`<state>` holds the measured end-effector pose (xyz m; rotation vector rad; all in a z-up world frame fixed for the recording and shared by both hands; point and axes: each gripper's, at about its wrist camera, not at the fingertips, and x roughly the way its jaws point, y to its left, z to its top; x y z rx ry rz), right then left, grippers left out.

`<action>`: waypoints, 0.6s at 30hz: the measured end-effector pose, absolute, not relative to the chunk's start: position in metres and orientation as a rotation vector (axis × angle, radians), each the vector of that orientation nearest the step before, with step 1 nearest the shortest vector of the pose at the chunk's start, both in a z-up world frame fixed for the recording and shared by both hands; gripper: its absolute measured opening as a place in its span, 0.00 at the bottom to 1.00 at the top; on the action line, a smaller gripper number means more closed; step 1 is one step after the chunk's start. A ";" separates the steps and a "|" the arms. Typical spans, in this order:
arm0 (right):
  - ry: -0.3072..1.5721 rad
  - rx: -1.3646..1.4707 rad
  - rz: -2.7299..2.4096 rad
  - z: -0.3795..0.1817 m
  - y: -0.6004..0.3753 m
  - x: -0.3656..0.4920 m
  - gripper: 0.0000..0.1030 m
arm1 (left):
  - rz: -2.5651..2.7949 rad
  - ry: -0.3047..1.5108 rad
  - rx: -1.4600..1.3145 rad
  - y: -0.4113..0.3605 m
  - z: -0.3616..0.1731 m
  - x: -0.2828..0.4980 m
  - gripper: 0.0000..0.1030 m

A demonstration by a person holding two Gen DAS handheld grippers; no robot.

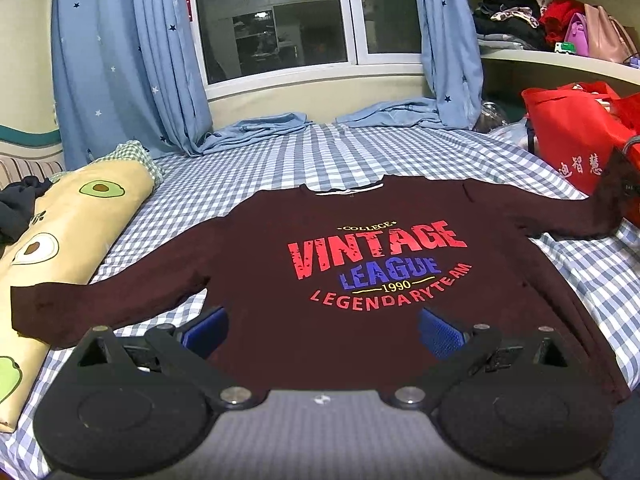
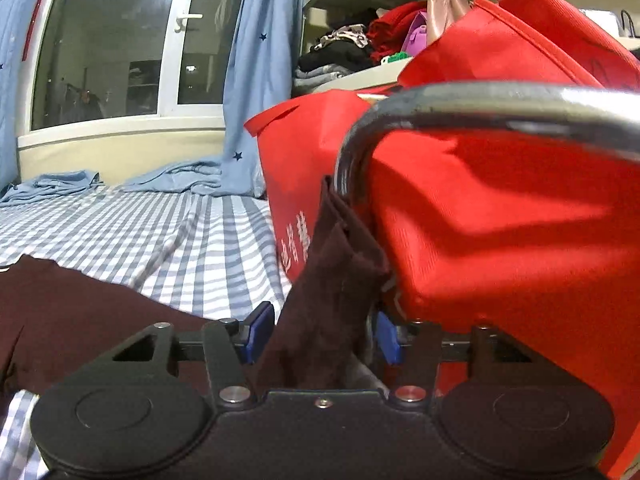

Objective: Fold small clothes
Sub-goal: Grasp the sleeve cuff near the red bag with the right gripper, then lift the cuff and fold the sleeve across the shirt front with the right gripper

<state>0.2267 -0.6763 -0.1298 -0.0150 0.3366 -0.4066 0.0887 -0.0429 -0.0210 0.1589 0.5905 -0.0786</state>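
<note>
A dark maroon long-sleeved shirt (image 1: 340,320) with a "VINTAGE LEAGUE" print lies face up on the checked bed sheet (image 1: 280,160), sleeves spread to both sides. My left gripper (image 1: 322,332) hovers open over the shirt's lower hem, blue pads wide apart with nothing between them. The shirt's right sleeve cuff (image 1: 600,208) is lifted off the bed at the far right. In the right wrist view that cuff (image 2: 328,300) stands bunched upright between the blue pads of my right gripper (image 2: 322,336), which is shut on it. The shirt body (image 2: 60,312) lies to the left.
A red fabric bag (image 2: 500,220) with a metal handle (image 2: 460,100) stands right against the right gripper. An avocado-print pillow (image 1: 60,240) lies along the bed's left side. Blue curtains (image 1: 132,60) and a window are behind; shelves with clothes (image 1: 520,28) are at the right.
</note>
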 end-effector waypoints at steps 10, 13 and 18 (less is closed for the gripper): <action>0.334 -0.104 -0.377 -0.111 -0.663 0.231 0.08 | -0.063 0.578 0.112 -0.031 -0.014 0.084 0.99; 0.303 -0.130 -0.317 -0.089 -0.636 0.230 0.07 | -0.056 0.567 0.089 -0.022 -0.011 0.080 0.99; 0.260 -0.187 -0.222 -0.034 -0.571 0.253 0.07 | -0.007 0.559 0.062 -0.001 -0.007 0.071 0.99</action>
